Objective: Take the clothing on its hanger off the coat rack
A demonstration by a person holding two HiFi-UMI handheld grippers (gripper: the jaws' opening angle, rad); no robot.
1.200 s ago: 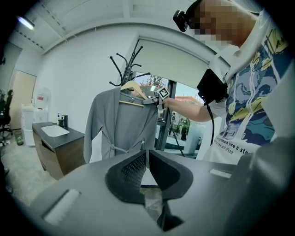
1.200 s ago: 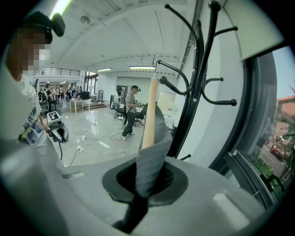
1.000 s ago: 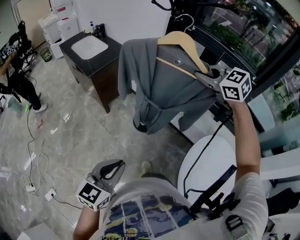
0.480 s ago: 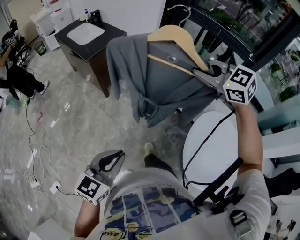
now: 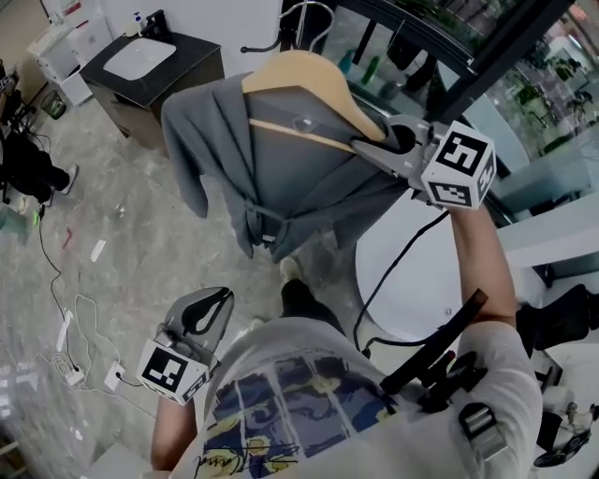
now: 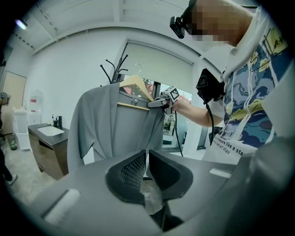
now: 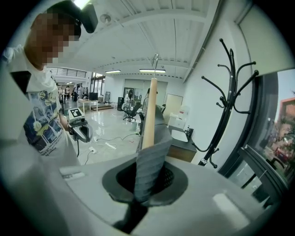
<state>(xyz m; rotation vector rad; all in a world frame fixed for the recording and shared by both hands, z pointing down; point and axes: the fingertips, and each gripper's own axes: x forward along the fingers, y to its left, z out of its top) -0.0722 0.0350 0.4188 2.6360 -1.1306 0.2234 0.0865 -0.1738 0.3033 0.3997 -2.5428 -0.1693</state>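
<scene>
A grey garment (image 5: 281, 178) hangs on a wooden hanger (image 5: 304, 79), held up in the air. My right gripper (image 5: 363, 148) is shut on the hanger's right end through the cloth. In the right gripper view the hanger (image 7: 150, 110) and the grey garment (image 7: 154, 147) run up from between the jaws of the right gripper (image 7: 147, 173). The hanger's metal hook (image 7: 156, 57) hangs free, apart from the black coat rack (image 7: 226, 106). My left gripper (image 5: 220, 297) is low at my left side, shut and holding nothing. The left gripper view shows the garment (image 6: 115, 133) ahead of the left gripper (image 6: 147, 168).
The coat rack's top (image 5: 299, 14) stands behind the hanger. A dark cabinet with a white sink (image 5: 140, 58) is at the back left. A white round table (image 5: 412, 271) sits under my right arm. Cables and a power strip (image 5: 65, 355) lie on the floor. A window frame (image 5: 505, 47) runs along the right.
My right gripper has carried the hanger and garment leftward and nearer in the head view. The left gripper stays low and shut.
</scene>
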